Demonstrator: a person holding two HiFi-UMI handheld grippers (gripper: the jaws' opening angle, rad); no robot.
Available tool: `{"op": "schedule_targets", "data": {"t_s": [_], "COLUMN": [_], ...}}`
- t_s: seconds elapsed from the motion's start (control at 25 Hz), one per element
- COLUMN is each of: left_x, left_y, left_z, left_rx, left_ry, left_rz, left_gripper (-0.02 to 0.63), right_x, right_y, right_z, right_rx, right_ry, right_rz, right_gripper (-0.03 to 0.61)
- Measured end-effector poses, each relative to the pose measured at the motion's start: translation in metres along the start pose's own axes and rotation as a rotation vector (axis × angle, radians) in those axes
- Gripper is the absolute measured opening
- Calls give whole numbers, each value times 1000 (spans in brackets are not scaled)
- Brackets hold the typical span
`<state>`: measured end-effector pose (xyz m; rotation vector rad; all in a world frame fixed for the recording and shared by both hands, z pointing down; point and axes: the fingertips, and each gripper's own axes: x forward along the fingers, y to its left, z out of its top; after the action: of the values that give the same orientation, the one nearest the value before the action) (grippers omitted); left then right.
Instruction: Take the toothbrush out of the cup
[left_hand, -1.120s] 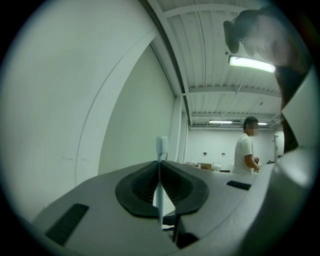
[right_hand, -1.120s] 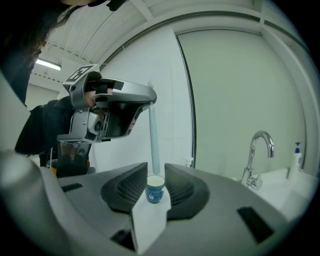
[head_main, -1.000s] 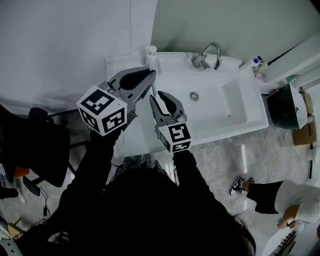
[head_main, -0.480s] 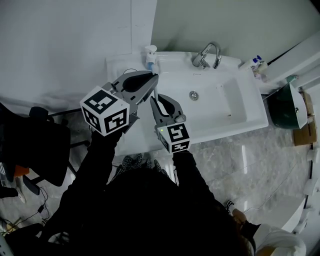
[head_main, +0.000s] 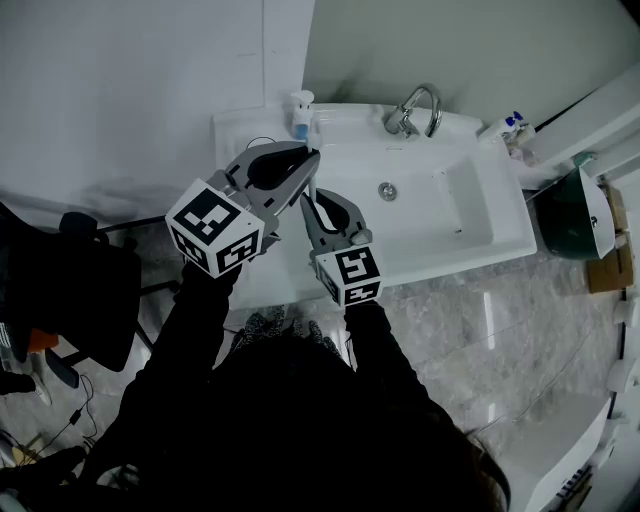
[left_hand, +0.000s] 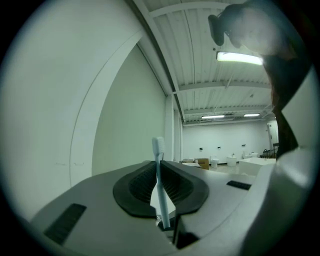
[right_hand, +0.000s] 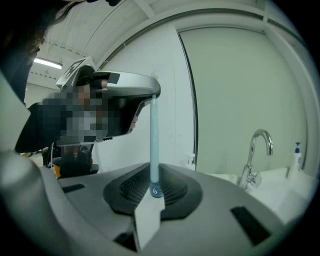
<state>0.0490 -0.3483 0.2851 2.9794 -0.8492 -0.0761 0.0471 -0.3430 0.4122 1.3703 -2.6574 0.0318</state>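
Note:
A pale blue toothbrush (head_main: 311, 178) hangs in the air over the left rim of the white sink (head_main: 470, 235), with a gripper at each end. My left gripper (head_main: 311, 156) is shut on its upper part, and the bristle head (left_hand: 158, 147) sticks up past the dark pads. My right gripper (head_main: 306, 197) is shut on the bottom end of the handle (right_hand: 154, 187). In the right gripper view the left gripper (right_hand: 150, 93) sits at the top of the upright handle. The white cup (head_main: 301, 110) stands on the sink's back left corner, apart from both grippers.
A chrome faucet (head_main: 415, 110) rises at the back of the sink, with the drain (head_main: 387, 191) in the basin. A small bottle (head_main: 512, 125) stands at the back right corner. A dark green bin (head_main: 570, 215) is on the floor to the right, a black chair (head_main: 60, 290) to the left.
My left gripper has rolled a little and drawn slightly back from the cup, which now shows in full. The right gripper has kept still. A person at the lower right has left the view.

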Motion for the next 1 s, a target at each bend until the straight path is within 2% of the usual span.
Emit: {"op": "schedule_targets", "data": {"t_s": [0.16, 0.28, 0.36, 0.6, 0.76, 0.88, 1.0], "left_x": [-2, -6, -10, -19, -24, -29, -31], "left_y": [-1, 0, 2, 17, 25, 32, 35], "left_z": [4, 10, 10, -10, -34, -47, -57], "left_rx": [37, 67, 71, 81, 56, 65, 83], "left_ry": [-28, -62, -73, -48, -27, -14, 9], "left_rz": [19, 38, 50, 122, 180, 238, 267], "left_gripper": [21, 63, 67, 66, 65, 14, 9], "right_x": [-1, -3, -7, -16, -21, -23, -26], "right_y": [-2, -8, -15, -30, -31, -34, -36], "right_z": [0, 0, -1, 4, 9, 12, 15], "right_rx": [8, 24, 32, 35, 26, 23, 17], "right_ry": [-3, -5, -4, -23, -40, -45, -53], "right_rz": [-5, -21, -39, -75, -82, -89, -96], "right_gripper": [55, 55, 55, 55, 55, 55, 55]}}
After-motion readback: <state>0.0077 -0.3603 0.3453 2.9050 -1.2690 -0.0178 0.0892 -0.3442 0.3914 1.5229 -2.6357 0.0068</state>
